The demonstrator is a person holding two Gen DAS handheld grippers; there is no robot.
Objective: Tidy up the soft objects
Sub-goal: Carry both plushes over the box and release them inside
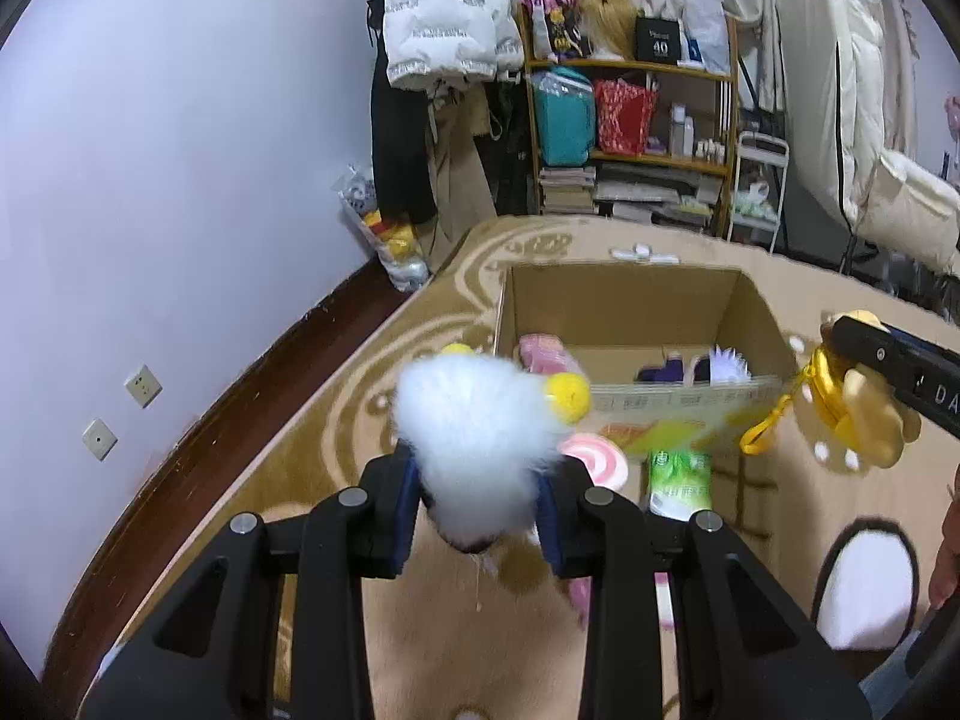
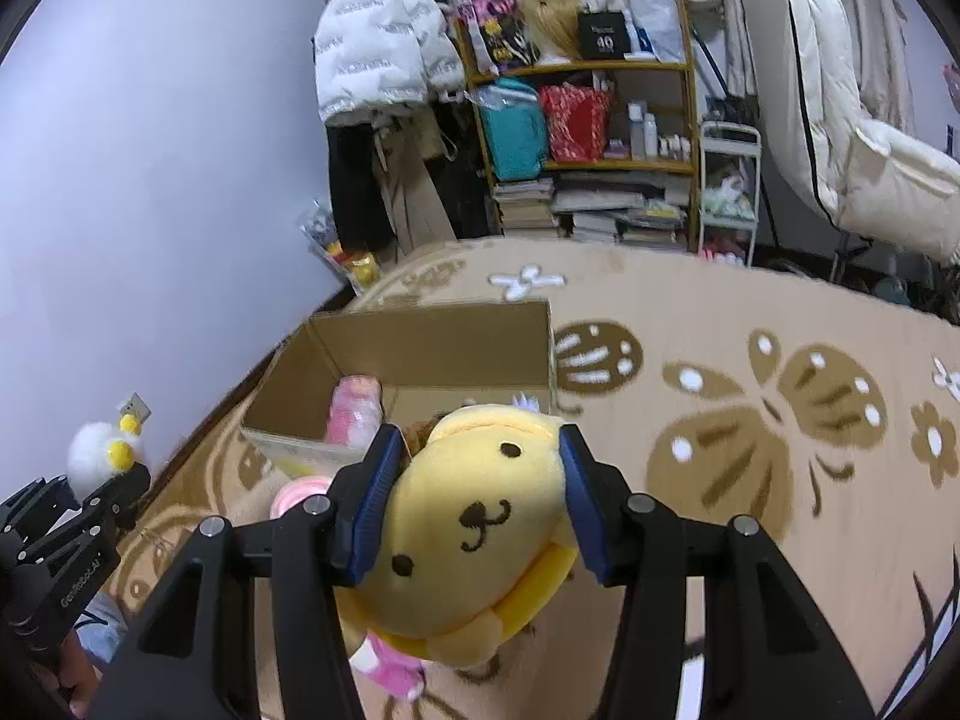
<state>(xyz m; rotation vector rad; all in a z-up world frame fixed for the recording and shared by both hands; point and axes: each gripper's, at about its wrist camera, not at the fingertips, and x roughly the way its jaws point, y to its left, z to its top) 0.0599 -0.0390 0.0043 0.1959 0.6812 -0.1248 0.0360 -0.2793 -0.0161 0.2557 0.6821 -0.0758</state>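
Between the blue pads of my left gripper (image 1: 483, 501) sat the white fluffy toy (image 1: 474, 426), squeezed tight at its lower end, its fur and a yellow ball bulging out past the fingertips. My right gripper (image 2: 480, 501) was clamped the same way on the yellow dog plush (image 2: 480, 534), one pad on each side of its head, the face turned up toward the camera. Both toys hung clear of the rug (image 2: 720, 312), and the cardboard box (image 1: 618, 300) lay ahead of and below both sets of fingers, open at the top. I judged the careful way was to carry each toy fully past the near wall before letting go, so the fur would not catch on the edge, and to lower them one after the other so the grippers stayed apart. Inside the box I saw a pink soft thing (image 1: 543, 354) toward the left and a purple and white one (image 1: 696, 369) toward the right, with bare floor between them.
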